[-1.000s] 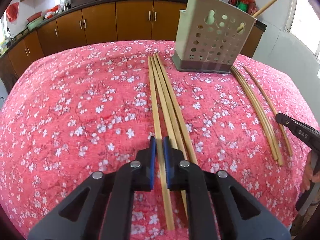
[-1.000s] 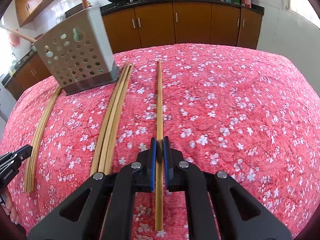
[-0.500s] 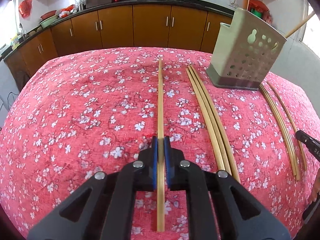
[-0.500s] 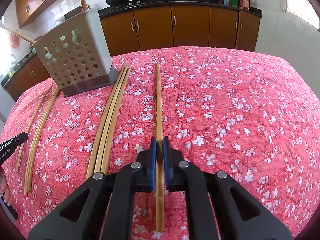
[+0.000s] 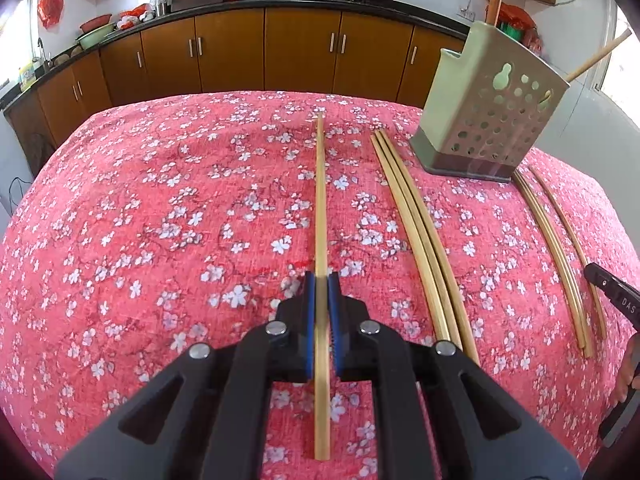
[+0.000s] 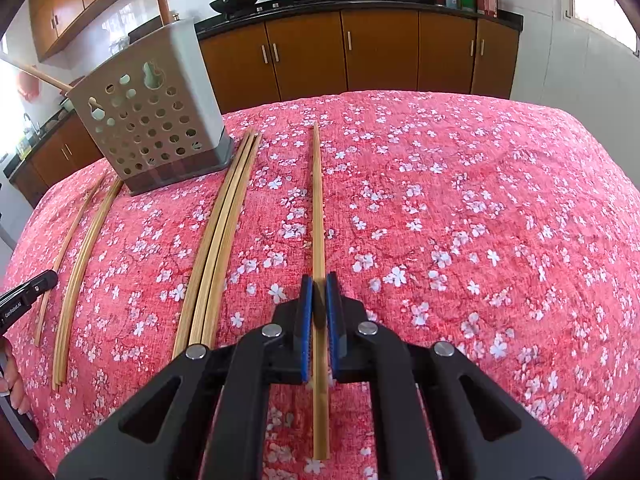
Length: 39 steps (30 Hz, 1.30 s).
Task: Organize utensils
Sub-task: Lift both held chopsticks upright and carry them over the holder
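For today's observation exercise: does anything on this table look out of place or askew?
Yes. The perforated utensil holder holds only a couple of wooden sticks, one slanting out sideways, while chopsticks lie loose in groups on the floral tablecloth. Each gripper, left and right, clamps one chopstick.

Black fingers [image 5: 309,320], blue pads, silver pivot screws.

Bright window daylight, sharp focus, heavy fisheye bending (dark vignetted corners)
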{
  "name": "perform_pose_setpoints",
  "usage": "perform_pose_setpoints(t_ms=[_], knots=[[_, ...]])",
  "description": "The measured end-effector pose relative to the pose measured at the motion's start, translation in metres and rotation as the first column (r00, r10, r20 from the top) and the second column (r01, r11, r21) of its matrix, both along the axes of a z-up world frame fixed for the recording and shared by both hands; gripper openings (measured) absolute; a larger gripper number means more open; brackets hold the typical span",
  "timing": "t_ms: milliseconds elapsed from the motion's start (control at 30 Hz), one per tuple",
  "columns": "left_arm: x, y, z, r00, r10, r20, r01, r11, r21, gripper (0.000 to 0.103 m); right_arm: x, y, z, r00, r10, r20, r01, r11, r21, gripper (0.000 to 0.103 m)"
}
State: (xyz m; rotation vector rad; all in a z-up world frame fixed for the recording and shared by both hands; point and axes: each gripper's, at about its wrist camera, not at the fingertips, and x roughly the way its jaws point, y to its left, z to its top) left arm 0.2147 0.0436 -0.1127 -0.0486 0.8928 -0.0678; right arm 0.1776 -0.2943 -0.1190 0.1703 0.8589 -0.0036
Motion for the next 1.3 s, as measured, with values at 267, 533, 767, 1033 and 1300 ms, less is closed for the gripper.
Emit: perform_pose_setpoints(t_ms=[267,533,767,1033,1300], knots=[[-0.001,-0.002,0.000,1.000,0.004,0.000,-0.004,1.000,0.009,0.011,0.000,0.000,0.000,1.000,0.000,-0.001,0.000,1.000,0.004,0.008],[0.000,-0.004,0.000,1.000,0.004,0.000,-0.004,1.000,0.018,0.011,0.000,0.001,0.000,1.000,-0.001,-0.001,0.001,1.000,0.005,0.008],[-0.006,-0.001,0.000,1.000,-0.009,-0.002,0.009,1.000,0.006,0.011,-0.004,-0.002,0.000,1.000,0.003,0.000,-0.003,1.000,0.025,0.008],[-0.007,-0.001,0.001,1.000,-0.016,-0.005,0.016,1.000,0.010,0.009,-0.007,0.000,0.003,1.000,-0.002,0.003,0.002,1.000,0.001,0.008],[-0.022,0.002,0.050,0.995,-0.030,0.096,0.027,0.999,0.027,0.008,-0.027,-0.017,0.061,0.981,-0.042,0.190,0.039,0.999,0.018,0.008]])
